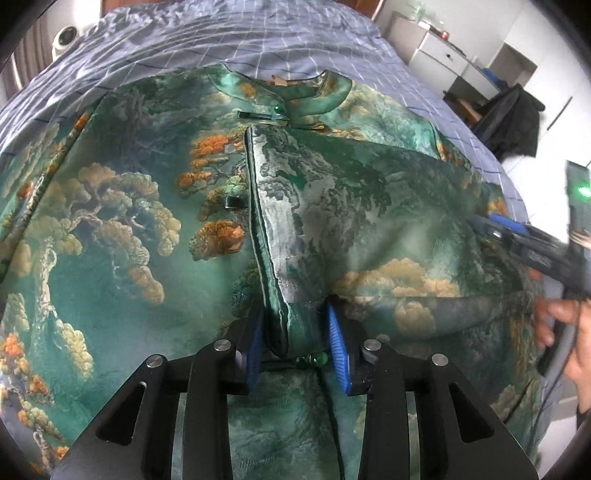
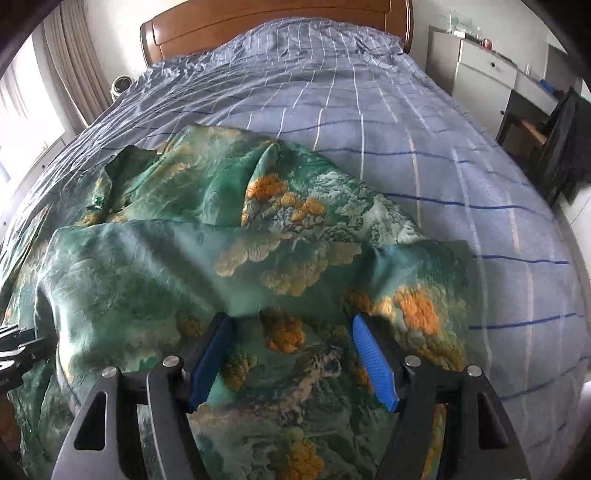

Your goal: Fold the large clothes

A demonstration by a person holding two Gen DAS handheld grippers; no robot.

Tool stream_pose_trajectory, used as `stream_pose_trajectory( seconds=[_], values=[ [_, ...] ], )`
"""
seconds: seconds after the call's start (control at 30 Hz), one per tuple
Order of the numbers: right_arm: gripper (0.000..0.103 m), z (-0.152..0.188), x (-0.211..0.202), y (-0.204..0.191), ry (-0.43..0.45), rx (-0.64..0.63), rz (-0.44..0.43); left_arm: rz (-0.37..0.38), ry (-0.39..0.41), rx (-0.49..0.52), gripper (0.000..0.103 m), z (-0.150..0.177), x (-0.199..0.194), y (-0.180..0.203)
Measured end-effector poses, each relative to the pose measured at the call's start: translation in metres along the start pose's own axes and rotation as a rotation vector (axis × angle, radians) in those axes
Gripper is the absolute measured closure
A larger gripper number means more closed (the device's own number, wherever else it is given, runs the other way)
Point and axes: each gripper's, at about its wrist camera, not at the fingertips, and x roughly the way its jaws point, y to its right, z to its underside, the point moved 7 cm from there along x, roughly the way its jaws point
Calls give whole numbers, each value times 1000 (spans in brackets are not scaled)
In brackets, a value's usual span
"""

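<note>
A large green silk garment (image 1: 122, 206) with pine and cloud print lies spread on the bed, collar (image 1: 295, 99) at the far end. A sleeve (image 1: 332, 206) is folded across its front. My left gripper (image 1: 295, 332) has its jaws around the sleeve's cuff end, the fabric bunched between the blue pads, with small gaps at the sides. My right gripper (image 2: 291, 332) is open above the garment's right part (image 2: 280, 258), nothing between its pads. It also shows in the left wrist view (image 1: 517, 240) at the right, held by a hand.
The bed has a blue-grey checked cover (image 2: 369, 110) and a wooden headboard (image 2: 258, 26). White drawers (image 2: 484, 74) and a chair with dark clothes (image 2: 561, 147) stand to the right. A small white fan (image 2: 121, 86) sits at the left.
</note>
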Motion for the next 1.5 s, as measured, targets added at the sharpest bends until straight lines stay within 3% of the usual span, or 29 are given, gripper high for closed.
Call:
stream_pose_trajectory(
  seconds=[0.17, 0.33, 0.43, 0.47, 0.5, 0.67, 0.77, 1.03, 1.23, 1.37, 1.5],
  values=[
    [33, 37, -51, -14, 11, -52, -23, -15, 11, 18, 69, -1, 1, 2],
    [33, 61, -41, -21, -37, -127, 32, -40, 22, 34, 68, 0, 1, 5],
    [31, 60, -25, -20, -57, -107, 51, -77, 25, 50, 52, 2, -9, 7],
    [30, 60, -25, -20, -54, -104, 59, -92, 29, 60, 40, 3, -15, 7],
    [30, 60, -26, -20, -51, -95, 67, -110, 40, 74, 33, 7, -23, 6],
    [30, 63, -62, -26, -2, -97, 105, -174, 128, 163, 16, 37, -72, -3],
    [25, 80, -92, -32, -9, -89, 66, -224, 158, 200, 15, 65, -97, -15],
    [25, 137, -162, -72, 73, -72, 16, -407, 202, 205, 13, 117, -139, -66],
    [25, 175, -189, -117, 106, -110, -6, -420, 189, 64, 10, 130, -154, -127],
    [25, 192, -198, -143, 103, -177, -25, -399, 204, -127, 10, 124, -170, -188],
    [25, 196, -206, -155, 110, -219, -16, -344, 277, -375, 9, 116, -193, -261]
  ],
)
